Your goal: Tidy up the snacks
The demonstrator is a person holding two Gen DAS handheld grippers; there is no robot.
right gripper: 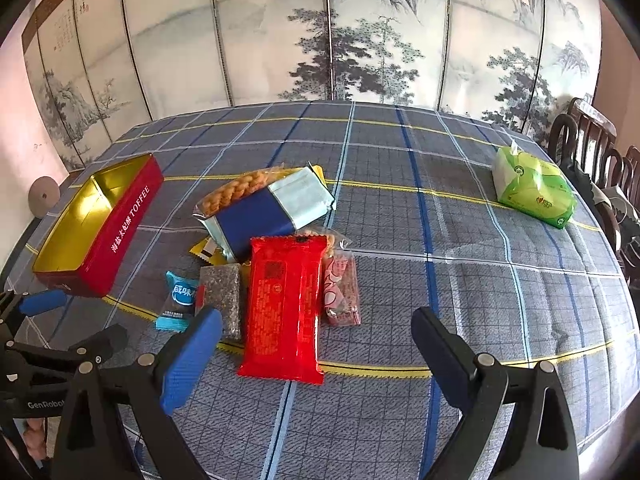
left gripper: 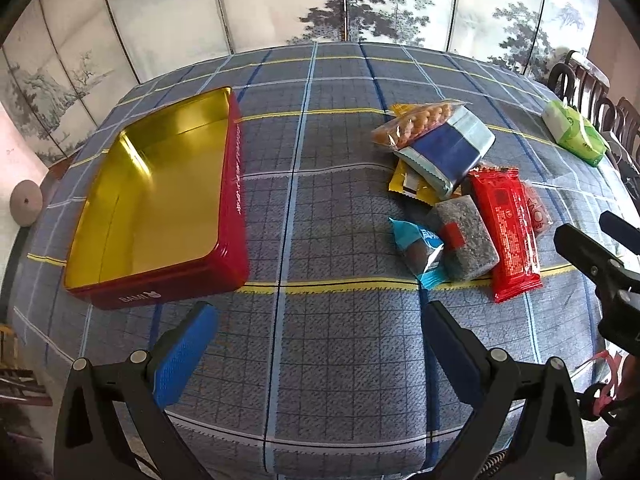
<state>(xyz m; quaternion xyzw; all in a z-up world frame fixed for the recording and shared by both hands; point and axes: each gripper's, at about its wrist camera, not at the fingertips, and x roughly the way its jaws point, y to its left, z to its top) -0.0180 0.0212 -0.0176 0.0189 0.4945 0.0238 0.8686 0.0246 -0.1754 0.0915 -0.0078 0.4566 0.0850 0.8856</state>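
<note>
Blue-padded and spread wide, our left gripper (left gripper: 320,332) hovers over the checked tabletop (left gripper: 340,380), holding and touching nothing; our right gripper (right gripper: 316,336) is just as wide and just as empty. Ahead and left of the left gripper we see the red tin (left gripper: 160,200), open and gold inside, its long axis running away from us. Ahead and right of it the snacks lie heaped together. From the right gripper, the red packet (right gripper: 284,304) lies just ahead between the fingers, pointing lengthwise away from us, touching the grey seed bar (right gripper: 222,296); the blue-and-silver pack (right gripper: 268,212) lies crosswise beyond it, resting against the twisted-cracker bag (right gripper: 236,192).
</note>
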